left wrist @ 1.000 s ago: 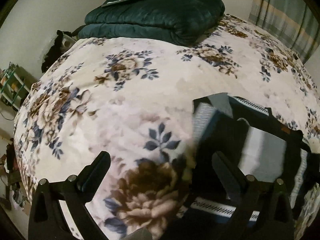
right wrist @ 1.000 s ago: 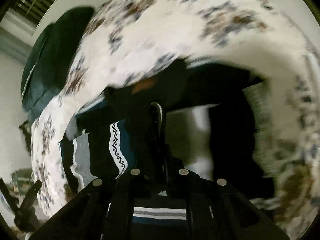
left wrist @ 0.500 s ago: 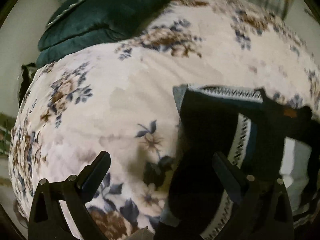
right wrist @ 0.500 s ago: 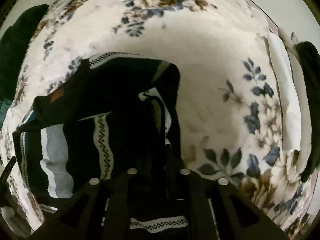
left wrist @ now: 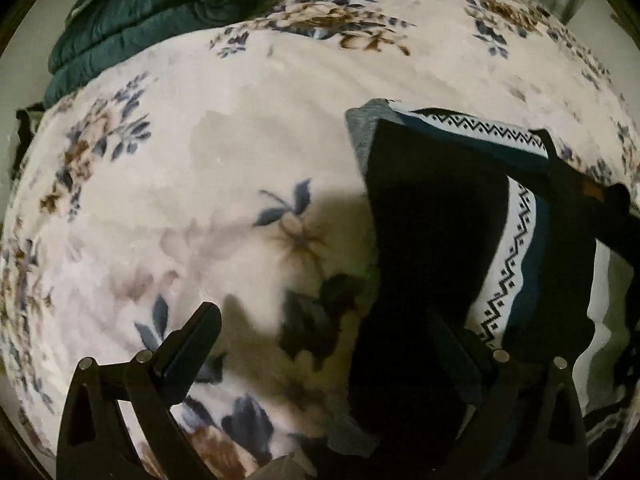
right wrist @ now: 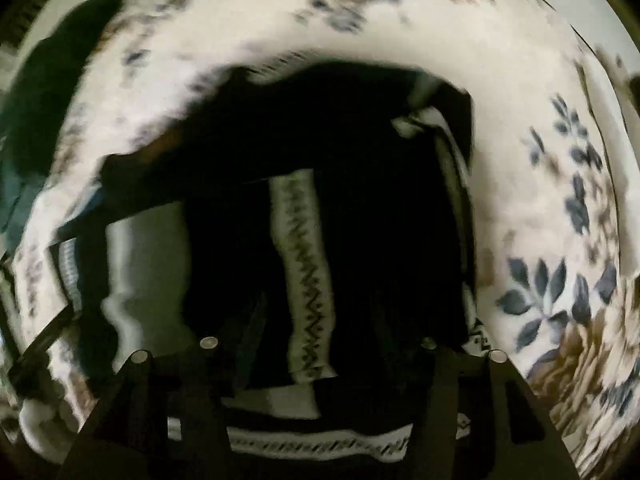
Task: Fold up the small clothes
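In the left wrist view the left gripper point(left wrist: 324, 344) points steeply down at the bed with its jaws spread wide and nothing pinched: the left finger point(left wrist: 188, 344) stands over bare floral blanket point(left wrist: 192, 184), while the right finger is dark and hard to make out against the dark garment point(left wrist: 432, 216), over whose left edge it sits. So the garment lies to the right half of this gripper's reach, its folded black panel running from the bottom of the frame up and away, with a white zigzag-patterned band point(left wrist: 508, 264) along its right side and another band across its far edge. A grey corner of the same garment shows at the far left of that edge. In the right wrist view, blurred by motion, the right gripper point(right wrist: 320, 336) hangs directly above the garment point(right wrist: 360, 200), and its jaws are opening; the fabric lies below and between the fingers, with a patterned stripe point(right wrist: 308, 280) running straight up the gap, and the pads do not appear to press on it, though the blur makes this hard to tell. A pale grey panel of the garment lies to the left of the gripper. Beyond the garment the blanket spreads outward, and at the far end of the bed rests a folded dark green quilt point(left wrist: 152, 12).
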Tool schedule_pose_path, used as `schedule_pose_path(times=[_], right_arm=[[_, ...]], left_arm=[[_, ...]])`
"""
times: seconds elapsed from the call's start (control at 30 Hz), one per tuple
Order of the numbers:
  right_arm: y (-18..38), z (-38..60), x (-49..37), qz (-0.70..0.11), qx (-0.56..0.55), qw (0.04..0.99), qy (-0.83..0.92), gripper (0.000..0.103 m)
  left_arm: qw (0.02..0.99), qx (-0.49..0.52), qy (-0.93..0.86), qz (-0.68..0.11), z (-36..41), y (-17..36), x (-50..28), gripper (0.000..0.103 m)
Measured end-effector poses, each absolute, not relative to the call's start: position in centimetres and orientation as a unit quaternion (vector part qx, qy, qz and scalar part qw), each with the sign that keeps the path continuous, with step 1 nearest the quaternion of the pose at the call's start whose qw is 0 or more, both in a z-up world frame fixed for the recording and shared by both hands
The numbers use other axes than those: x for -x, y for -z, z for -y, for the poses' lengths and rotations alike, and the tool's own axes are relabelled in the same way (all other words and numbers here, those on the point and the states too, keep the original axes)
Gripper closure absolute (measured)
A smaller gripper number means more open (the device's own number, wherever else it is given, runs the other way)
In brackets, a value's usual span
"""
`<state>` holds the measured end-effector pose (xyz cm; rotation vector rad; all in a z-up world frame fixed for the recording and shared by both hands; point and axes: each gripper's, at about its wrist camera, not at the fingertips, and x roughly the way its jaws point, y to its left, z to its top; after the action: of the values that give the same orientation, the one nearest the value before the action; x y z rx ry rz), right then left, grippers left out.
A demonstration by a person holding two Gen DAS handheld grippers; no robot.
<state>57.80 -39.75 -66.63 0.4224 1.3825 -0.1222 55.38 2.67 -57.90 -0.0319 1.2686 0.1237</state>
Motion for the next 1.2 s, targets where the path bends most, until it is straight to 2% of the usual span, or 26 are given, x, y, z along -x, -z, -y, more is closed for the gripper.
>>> schedule_pose_path(times=[0.1,0.2,0.3,0.47,0.63,0.67,0.73,0.8,0.93,0.97,1.0,1.03,1.07,1.1,1.13,1.2], right_arm=[[67.4,39.9,-57.9,-0.638,-0.199,0.741,0.063,0.053],[65.7,39.2,-57.3,-0.646,-0.189,0.737,0.063,0.051],[63.1,39.2,-54.4,-0.652,-0.187,0.733,0.046,0.04],[62.4,41.4,-45.4,-0.689,-0.19,0.697,0.045,0.04],[65.4,44.0,-35.2,-0.738,-0.2,0.64,0.075,0.039],[65.9,44.6,-33.1,-0.743,-0.205,0.632,0.08,0.039],[66.6,45.1,-30.7,-0.748,-0.214,0.624,0.073,0.039],[67.5,45.3,-28.7,-0.757,-0.211,0.616,0.059,0.04],[69.5,45.5,-26.5,-0.771,-0.216,0.598,0.023,0.04],[70.1,45.3,-26.1,-0.775,-0.218,0.593,0.013,0.04],[70.4,45.4,-25.5,-0.778,-0.221,0.588,0.005,0.039],[70.7,45.4,-25.1,-0.78,-0.224,0.584,-0.003,0.039],[71.0,45.1,-24.8,-0.782,-0.227,0.58,-0.01,0.04],[71.1,44.7,-24.5,-0.782,-0.232,0.578,-0.02,0.049],[70.9,44.5,-24.2,-0.779,-0.231,0.582,-0.025,0.071],[70.2,43.7,-23.4,-0.772,-0.225,0.594,-0.033,0.093]], left_arm=[[0.807,0.006,-0.049,-0.588,-2.9,57.4,-55.2,0.0],[0.815,-0.007,-0.037,-0.578,-3.0,55.5,-53.8,0.0],[0.822,-0.003,-0.009,-0.57,-3.6,53.1,-49.8,0.0],[0.801,0.008,0.008,-0.598,-5.0,51.8,-40.6,0.0],[0.739,0.044,0.004,-0.672,-5.8,54.2,-30.1,0.0],[0.725,0.053,0.002,-0.687,-5.7,55.0,-28.3,0.003],[0.706,0.075,0.009,-0.704,-5.3,56.3,-25.7,0.012],[0.694,0.08,0.015,-0.716,-4.2,57.7,-23.3,0.033],[0.684,0.083,0.018,-0.725,-1.9,59.4,-21.0,0.038],[0.685,0.083,0.017,-0.723,-1.5,59.5,-20.8,0.053],[0.688,0.084,0.014,-0.721,-1.1,59.4,-20.6,0.076],[0.692,0.086,0.012,-0.717,-0.8,59.2,-20.5,0.09],[0.697,0.091,0.01,-0.711,-0.7,58.9,-20.4,0.097],[0.702,0.096,0.003,-0.705,-0.7,58.4,-20.1,0.097],[0.71,0.104,-0.005,-0.697,-0.9,57.8,-19.9,0.097],[0.719,0.115,-0.012,-0.685,-1.4,56.9,-19.6,0.097]])
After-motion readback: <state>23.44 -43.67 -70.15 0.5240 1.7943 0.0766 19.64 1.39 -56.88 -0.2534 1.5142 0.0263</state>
